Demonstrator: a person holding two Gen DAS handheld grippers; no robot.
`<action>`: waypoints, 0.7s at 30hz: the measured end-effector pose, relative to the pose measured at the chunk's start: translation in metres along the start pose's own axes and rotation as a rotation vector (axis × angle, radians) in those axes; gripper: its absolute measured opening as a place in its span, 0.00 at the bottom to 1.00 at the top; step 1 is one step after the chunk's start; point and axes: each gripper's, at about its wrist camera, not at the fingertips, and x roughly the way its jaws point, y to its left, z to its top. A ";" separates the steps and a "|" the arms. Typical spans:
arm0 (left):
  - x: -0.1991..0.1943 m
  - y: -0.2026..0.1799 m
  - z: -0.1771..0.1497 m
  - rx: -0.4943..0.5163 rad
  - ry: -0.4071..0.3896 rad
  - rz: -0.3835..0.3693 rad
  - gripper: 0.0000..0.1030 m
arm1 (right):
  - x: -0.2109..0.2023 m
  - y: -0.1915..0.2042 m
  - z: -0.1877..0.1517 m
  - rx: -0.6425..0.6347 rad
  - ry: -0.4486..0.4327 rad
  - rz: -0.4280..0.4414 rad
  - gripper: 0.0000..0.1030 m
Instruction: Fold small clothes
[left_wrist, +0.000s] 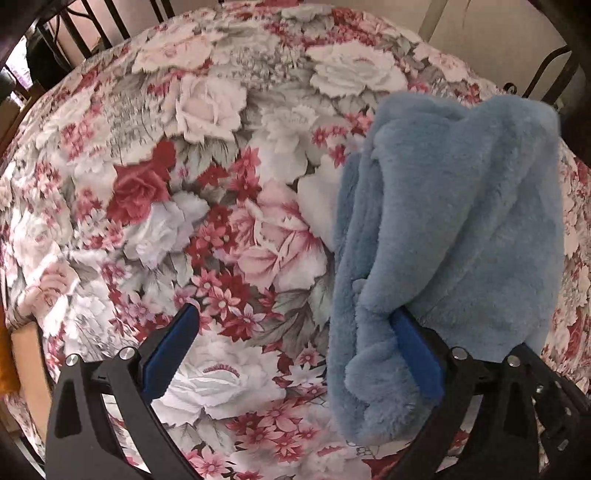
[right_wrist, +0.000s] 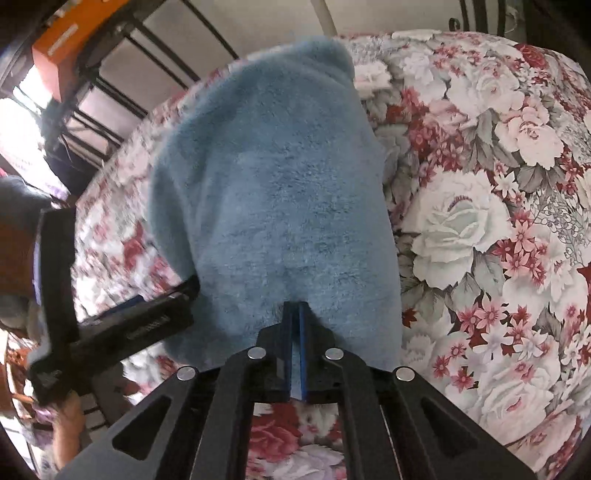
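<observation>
**Folding the blue fleece: only half way**

Standing beside the bed, I see one small blue fleece garment (right_wrist: 273, 206) on the floral bedsheet (right_wrist: 480, 229). From the right wrist camera it fills the space from 12 o'clock down to the centre. The right gripper (right_wrist: 294, 314) has its two blue pads pressed nearly together on the near hem of the garment, so I judge that it pinches this edge. The cloth hangs and stretches away from the pads, which suggests it is a little lifted there.

In the left wrist camera the same garment (left_wrist: 454, 229) lies at 3 o'clock, bunched in thick rolls. The left gripper (left_wrist: 295, 347) stands wide apart. One of its fingers (left_wrist: 417, 358) is pushed into a fold of the fleece at about 4 o'clock, the other is over bare sheet at 7 o'clock. It is not holding anything.

In my opinion the fold is started but not finished. The fleece looks doubled along one side, but its edges are not aligned and it is not flat. It is left to lay the held hem over, to smooth the piece and to put it aside. I cannot see other clothes, folded or not.
</observation>
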 end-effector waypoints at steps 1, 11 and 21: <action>-0.006 0.001 0.002 -0.003 -0.015 -0.002 0.96 | -0.010 0.003 0.003 -0.004 -0.028 0.028 0.08; -0.006 0.035 0.010 -0.188 -0.023 -0.205 0.96 | -0.022 0.027 0.065 -0.044 -0.244 0.068 0.08; 0.031 0.016 0.010 -0.106 0.024 -0.196 0.96 | 0.071 0.026 0.074 -0.206 -0.172 -0.107 0.01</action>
